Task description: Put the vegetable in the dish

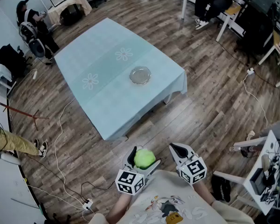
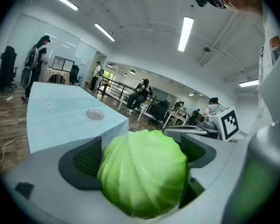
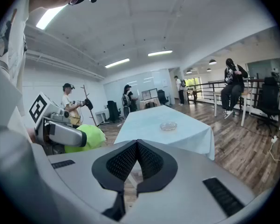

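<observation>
Ribbed round green cabbage (image 1: 145,158) clamped in left tongs (image 1: 143,156), right tongs (image 1: 175,148) closed empty, glass dish (image 1: 140,75)

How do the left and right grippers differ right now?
The left gripper has its jaws wide apart; the right gripper has its jaws together. The left gripper clamps a green cabbage; the right gripper holds nothing. Both are held near the person's body, short of the table.

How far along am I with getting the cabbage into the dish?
Done: the cabbage is gripped between the left gripper's fingers. In hand: carrying it, with the person standing short of the table. Left: reach the dish, which looks empty on the table, and release the cabbage into it. The right gripper is shut and empty.
</observation>
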A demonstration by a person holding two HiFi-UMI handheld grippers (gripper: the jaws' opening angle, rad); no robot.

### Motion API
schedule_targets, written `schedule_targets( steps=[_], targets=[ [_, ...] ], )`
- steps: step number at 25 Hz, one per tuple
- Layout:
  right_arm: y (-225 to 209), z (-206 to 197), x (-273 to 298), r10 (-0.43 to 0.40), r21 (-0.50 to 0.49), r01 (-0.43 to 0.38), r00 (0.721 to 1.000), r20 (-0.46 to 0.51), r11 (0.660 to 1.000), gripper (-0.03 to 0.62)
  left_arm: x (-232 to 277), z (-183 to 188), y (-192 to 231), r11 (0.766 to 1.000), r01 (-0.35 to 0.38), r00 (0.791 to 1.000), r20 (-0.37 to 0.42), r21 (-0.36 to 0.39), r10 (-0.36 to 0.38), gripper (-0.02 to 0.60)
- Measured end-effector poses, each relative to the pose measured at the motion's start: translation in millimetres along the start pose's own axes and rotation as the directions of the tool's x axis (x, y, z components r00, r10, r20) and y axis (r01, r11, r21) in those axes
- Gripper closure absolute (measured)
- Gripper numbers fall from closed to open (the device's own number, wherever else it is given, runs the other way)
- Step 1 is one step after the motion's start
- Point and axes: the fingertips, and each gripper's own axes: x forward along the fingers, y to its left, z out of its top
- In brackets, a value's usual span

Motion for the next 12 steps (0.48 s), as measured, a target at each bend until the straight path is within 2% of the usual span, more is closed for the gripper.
schedule_targets(
  steps=[3, 7, 12],
  targets=[
    [15.1, -43.5, -80.7, -0.012, 0.064, 0.012, 1.000, 0.007, 0.998, 0.576, -29.7, -45.9, -77.2, 1.000, -0.001, 1.000, -0.031, -0.020, 0.001, 0.044],
    [37.7, -89.4, -150.4, -0.012, 0.158, 0.011, 1.000, 0.005, 0.987, 0.576, -61.6, -84.7, -159.3, 0.999, -0.002, 0.999, -0.050, -0.053, -0.001, 0.044],
    [87.4, -123.9, -217.5, 0.067, 0.185, -0.063, 0.998, -0.016, 0.981, 0.576, -107.5, -119.8, -224.2, 0.995, -0.034, 0.996, -0.084, -0.090, 0.026, 0.043]
  ],
)
